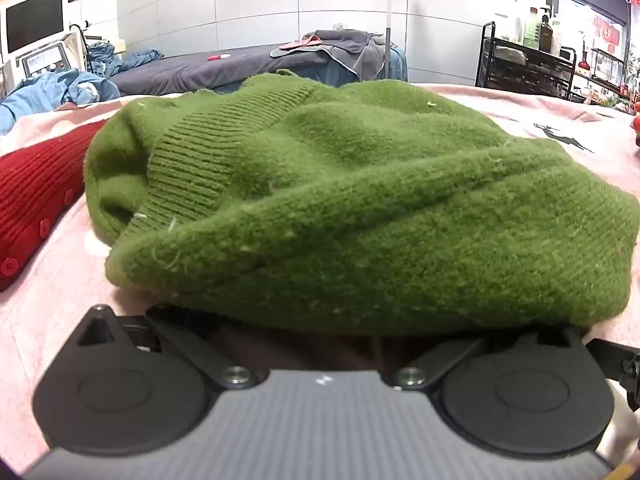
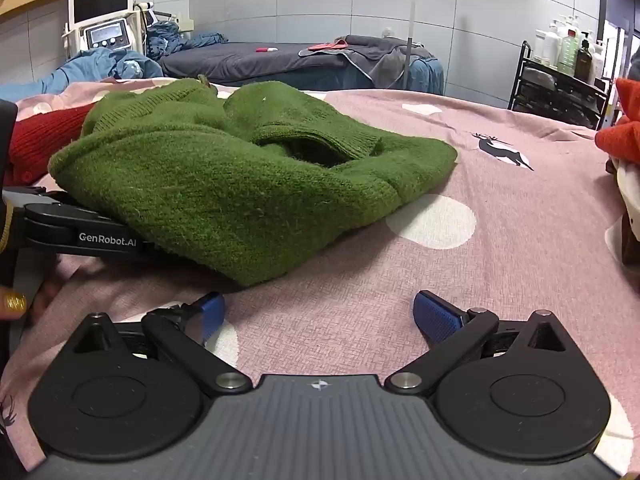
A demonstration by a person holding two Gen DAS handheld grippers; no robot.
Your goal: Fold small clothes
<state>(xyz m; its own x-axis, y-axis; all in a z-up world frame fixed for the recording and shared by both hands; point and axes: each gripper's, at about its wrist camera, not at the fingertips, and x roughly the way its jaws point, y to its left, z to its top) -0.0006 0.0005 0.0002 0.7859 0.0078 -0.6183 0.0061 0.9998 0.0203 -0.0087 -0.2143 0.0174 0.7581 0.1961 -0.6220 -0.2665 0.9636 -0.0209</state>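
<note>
One "GenRobot.AI" label (image 2: 107, 238), left gripper (image 2: 92, 232)

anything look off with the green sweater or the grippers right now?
Yes. The green sweater lies bunched, not flat, on the pink bedsheet, and its near edge drapes over the left gripper, hiding the fingertips. The right gripper is open over bare sheet. A red knit garment sits beside the sweater.

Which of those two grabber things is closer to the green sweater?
The left. The left gripper has its fingers tucked under the green sweater at its near edge; the right gripper sits open on the pink sheet, short of it.
</note>
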